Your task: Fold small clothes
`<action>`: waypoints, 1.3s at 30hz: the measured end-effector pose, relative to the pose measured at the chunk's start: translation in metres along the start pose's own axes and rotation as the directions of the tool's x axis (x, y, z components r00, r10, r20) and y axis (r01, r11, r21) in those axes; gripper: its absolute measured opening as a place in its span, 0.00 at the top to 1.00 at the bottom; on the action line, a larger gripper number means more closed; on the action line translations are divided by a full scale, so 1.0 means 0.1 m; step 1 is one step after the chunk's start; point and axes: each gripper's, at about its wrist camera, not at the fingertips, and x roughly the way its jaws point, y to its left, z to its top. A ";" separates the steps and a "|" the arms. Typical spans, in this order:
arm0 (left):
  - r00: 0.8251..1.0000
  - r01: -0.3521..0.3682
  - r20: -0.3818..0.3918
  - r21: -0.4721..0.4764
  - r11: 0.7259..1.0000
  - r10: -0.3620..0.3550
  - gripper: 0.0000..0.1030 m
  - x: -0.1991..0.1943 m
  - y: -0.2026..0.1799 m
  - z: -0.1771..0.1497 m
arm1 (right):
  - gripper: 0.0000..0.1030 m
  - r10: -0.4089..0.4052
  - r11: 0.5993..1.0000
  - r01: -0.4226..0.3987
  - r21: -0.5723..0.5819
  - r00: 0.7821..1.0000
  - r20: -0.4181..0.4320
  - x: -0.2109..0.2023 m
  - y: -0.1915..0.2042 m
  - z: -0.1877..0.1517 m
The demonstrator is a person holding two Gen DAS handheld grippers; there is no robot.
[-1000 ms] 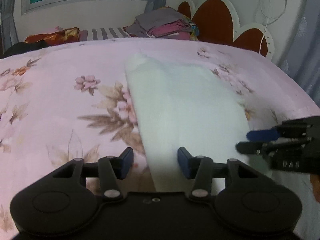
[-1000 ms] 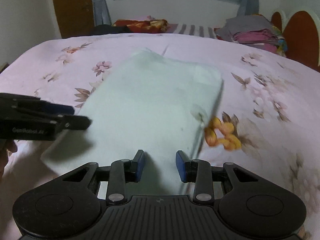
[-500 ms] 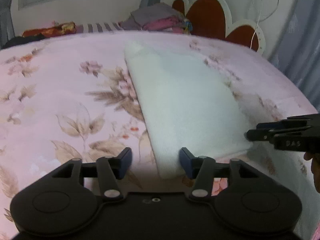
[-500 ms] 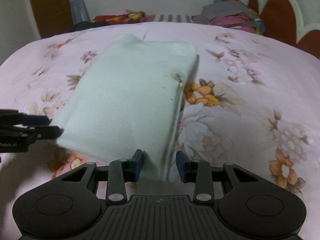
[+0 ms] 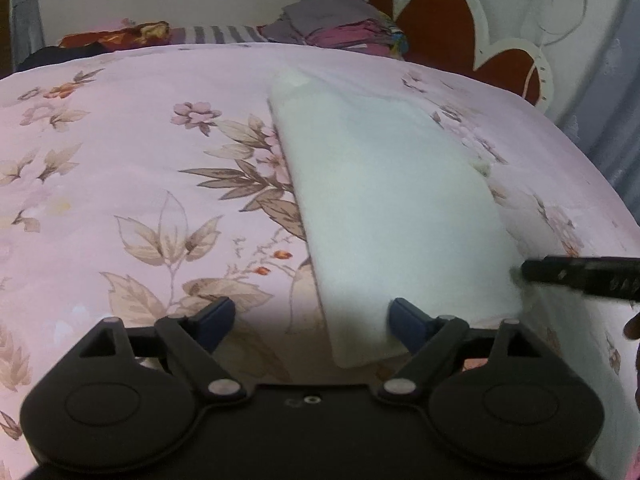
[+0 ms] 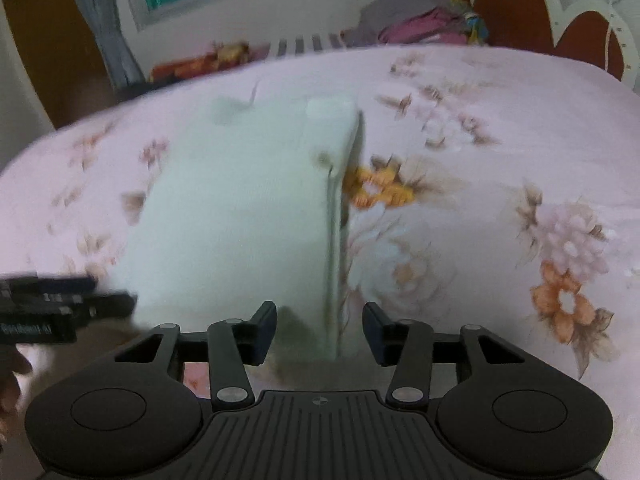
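With both jaws now being held wider apart, the left gripper (image 5: pixel 310 316) and right gripper (image 6: pixel 319 322) are being aligned on the near corners of the cloth (image 5: pixel 384 200), folded on the bed (image 5: pixel 120 160), suggesting another fold.

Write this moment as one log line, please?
stage: folding | folded pale cloth flat on floral bedspread | left tongs open, near corner between | right tongs open at right edge

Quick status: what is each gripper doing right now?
Left gripper: open, holding nothing, at the folded white cloth's near corner.
Right gripper: open, holding nothing, straddling its near edge.
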 end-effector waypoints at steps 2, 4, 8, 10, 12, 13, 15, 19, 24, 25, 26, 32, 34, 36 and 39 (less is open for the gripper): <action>1.000 -0.008 0.015 -0.009 1.000 0.008 0.18 -0.01 0.02 0.05 | 0.54 0.021 0.999 -0.022 0.037 0.999 0.038 -0.04 -0.10 0.09; 1.000 -0.012 0.027 -0.019 1.000 0.012 0.18 -0.01 0.00 0.13 | 0.54 0.041 0.997 -0.046 0.065 0.997 0.069 -0.04 -0.18 0.20; 0.998 -0.025 0.061 -0.026 0.999 0.027 0.16 0.03 -0.04 0.36 | 0.54 0.088 0.993 -0.094 0.066 0.993 0.081 0.09 -0.22 0.46; 0.996 -0.035 0.081 -0.036 0.999 0.037 0.15 0.08 -0.05 0.51 | 0.54 0.113 0.991 -0.119 0.068 0.990 0.089 0.17 -0.24 0.58; 0.995 -0.048 0.080 -0.052 0.997 0.052 0.15 0.19 -0.04 0.63 | 0.54 0.124 0.990 -0.130 0.054 0.987 0.104 0.26 -0.22 0.70; 0.996 -0.053 0.069 -0.070 0.996 0.057 0.15 0.24 -0.02 0.68 | 0.54 0.131 0.989 -0.137 0.050 0.985 0.110 0.31 -0.22 0.74; 0.997 -0.041 0.059 -0.115 0.992 0.048 0.15 0.35 0.03 0.75 | 0.54 0.145 0.987 -0.151 0.054 0.984 0.101 0.50 -0.24 0.81; 0.999 -0.033 0.020 -0.139 0.990 0.036 0.08 0.52 0.11 0.77 | 0.54 0.161 0.986 -0.163 0.024 0.986 0.052 0.77 -0.33 0.82; 0.998 -0.050 0.019 -0.106 0.993 0.052 0.09 0.47 0.11 0.73 | 0.38 0.150 0.986 -0.154 0.062 0.987 0.060 0.69 -0.71 0.80; 0.998 -0.046 0.029 -0.107 0.993 0.050 0.11 0.45 0.11 0.73 | 0.38 0.170 0.982 -0.175 0.076 0.983 0.065 0.64 -0.77 0.81; 0.999 -0.035 0.033 -0.116 0.993 0.039 0.12 0.45 0.10 0.75 | 0.38 0.205 0.973 -0.210 0.097 0.977 0.065 0.62 -0.82 0.81; 0.991 0.130 0.007 -0.306 0.943 -0.134 0.22 0.58 0.33 0.78 | 0.38 0.438 0.848 -0.419 0.324 0.899 0.015 0.89 -1.05 0.89; 0.981 0.184 0.018 -0.380 0.907 -0.191 0.22 0.62 0.44 0.75 | 0.38 0.493 0.802 -0.454 0.389 0.870 -0.001 1.02 -1.12 0.88; 0.977 0.202 0.019 -0.406 0.891 -0.212 0.22 0.65 0.50 0.76 | 0.38 0.529 0.762 -0.480 0.435 0.848 0.009 1.11 -1.18 0.86; 0.975 0.204 0.003 -0.390 0.898 -0.220 0.24 0.70 0.50 0.81 | 0.38 0.544 0.744 -0.493 0.452 0.839 0.018 1.15 -1.21 0.90</action>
